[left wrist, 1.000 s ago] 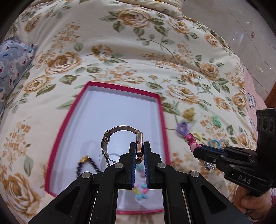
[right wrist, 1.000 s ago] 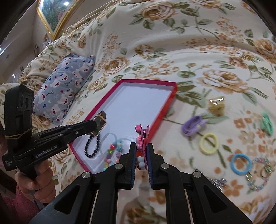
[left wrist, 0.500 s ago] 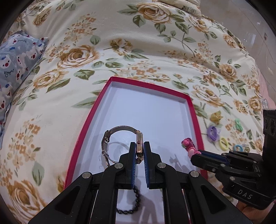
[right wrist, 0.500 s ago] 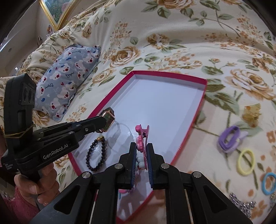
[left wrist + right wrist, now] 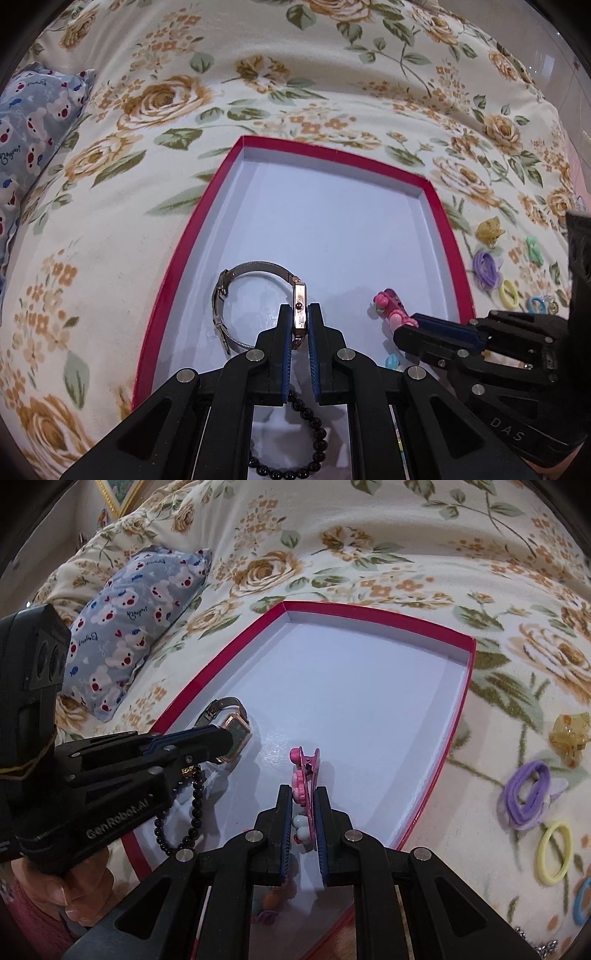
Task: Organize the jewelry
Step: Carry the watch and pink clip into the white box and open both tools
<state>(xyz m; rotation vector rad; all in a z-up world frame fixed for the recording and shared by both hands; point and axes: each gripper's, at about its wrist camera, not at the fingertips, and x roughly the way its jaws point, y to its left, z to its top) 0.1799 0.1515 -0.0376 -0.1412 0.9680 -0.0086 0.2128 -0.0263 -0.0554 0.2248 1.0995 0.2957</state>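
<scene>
A red-rimmed tray [image 5: 441,212] with a white floor lies on the floral bedspread; it also shows in the right wrist view [image 5: 466,679]. My left gripper [image 5: 299,317] is shut on a rose-gold wristwatch [image 5: 236,291], held low over the tray's left part; the watch also shows in the right wrist view [image 5: 236,734]. My right gripper [image 5: 303,805] is shut on a pink hair clip [image 5: 304,771], over the tray's near middle; the clip also shows in the left wrist view [image 5: 389,308]. A black bead bracelet [image 5: 192,819] lies in the tray's near end.
Loose items lie on the bedspread right of the tray: a purple hair tie [image 5: 528,794], a yellow hair tie [image 5: 554,853], a blue hair tie [image 5: 583,901], an amber claw clip [image 5: 569,734] and a green bow clip [image 5: 533,249]. A blue bear-print pillow [image 5: 136,602] lies to the left.
Both grippers have moved forward over the tray, carrying the watch and the pink clip further in and lower. The bead bracelet now lies behind the fingertips.
</scene>
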